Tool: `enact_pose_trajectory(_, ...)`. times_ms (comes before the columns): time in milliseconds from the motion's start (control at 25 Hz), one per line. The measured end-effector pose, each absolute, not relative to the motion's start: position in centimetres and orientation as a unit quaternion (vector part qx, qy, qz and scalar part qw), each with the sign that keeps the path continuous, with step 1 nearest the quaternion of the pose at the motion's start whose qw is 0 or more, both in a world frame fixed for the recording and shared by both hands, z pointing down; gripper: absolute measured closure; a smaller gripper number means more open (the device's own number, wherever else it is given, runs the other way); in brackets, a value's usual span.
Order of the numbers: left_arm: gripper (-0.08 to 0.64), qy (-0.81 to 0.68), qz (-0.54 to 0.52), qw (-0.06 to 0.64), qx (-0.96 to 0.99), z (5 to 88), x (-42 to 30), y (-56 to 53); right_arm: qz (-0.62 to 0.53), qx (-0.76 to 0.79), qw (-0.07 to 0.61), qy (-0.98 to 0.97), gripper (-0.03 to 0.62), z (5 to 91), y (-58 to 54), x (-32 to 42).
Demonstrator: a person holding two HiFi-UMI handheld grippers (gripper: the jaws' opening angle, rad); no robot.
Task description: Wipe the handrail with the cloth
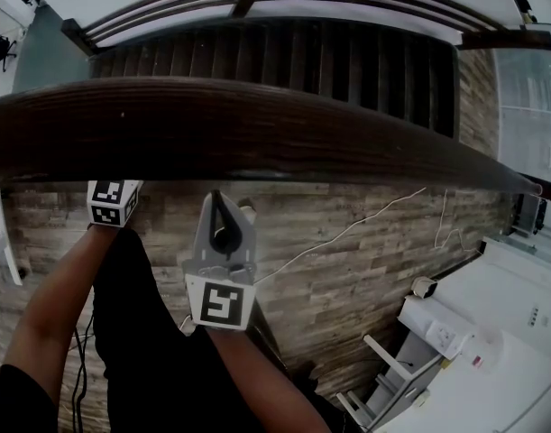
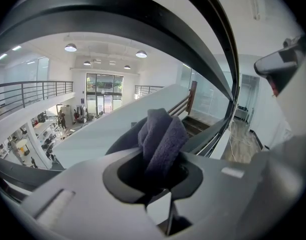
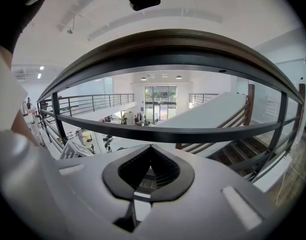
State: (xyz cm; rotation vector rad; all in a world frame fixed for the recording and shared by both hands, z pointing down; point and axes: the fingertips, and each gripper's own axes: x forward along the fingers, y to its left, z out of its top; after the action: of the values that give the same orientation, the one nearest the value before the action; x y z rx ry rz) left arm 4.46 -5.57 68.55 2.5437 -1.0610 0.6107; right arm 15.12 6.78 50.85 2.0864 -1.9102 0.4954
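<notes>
1. Forearms (image 1: 50,323) of the person fill the bottom of the head view, each ending in a gripper.
2. Dark wooden handrail (image 1: 257,124) sweeps across the whole width of that view. It blocks sight of the left gripper's front end.
3. Beyond the rail, a dark staircase (image 1: 284,61) drops away.
4. Plank floor (image 1: 329,278) lies under the rail, with a white unit (image 1: 500,350) at its right edge.
5. Right gripper (image 1: 217,197) points at the rail from just below it, jaws pressed together on nothing.
6. Left gripper (image 2: 158,159) is clenched on the cloth, and only its marker cube shows in the head view.
7. Cloth (image 2: 160,131), dark and bunched, stands up between those jaws under the rail's arc; whether it touches the rail cannot be told.
8. Thin white cable (image 1: 347,233) trails over the floor.
</notes>
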Motion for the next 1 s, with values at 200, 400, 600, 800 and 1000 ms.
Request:
enact_pose_trajectory(200,0.506,-0.363,0.215,0.157,0.893,69.3,5.4,-5.2,0.175,0.725,0.133,-0.653,0.591,51.0,7.4,16.1)
enact_pose_trajectory(400,0.506,-0.352,0.223,0.156,0.896,69.2,6.2,-4.7,0.17,0.735,0.125,-0.645,0.591,50.7,7.8,16.7)
enact_pose_trajectory(600,0.506,-0.348,0.221,0.152,0.898,68.8,7.2,-5.1,0.157,0.739,0.121,-0.643,0.591,49.9,7.8,17.4)
enact_pose_trajectory(800,0.506,-0.342,0.218,0.157,0.901,69.3,8.5,-4.3,0.171,0.744,0.123,-0.633,0.591,50.9,8.9,18.1)
enact_pose_trajectory(1000,0.506,-0.311,0.205,0.146,0.916,68.0,10.1,-3.7,0.176,0.75,0.116,-0.627,0.591,50.8,9.1,18.8)
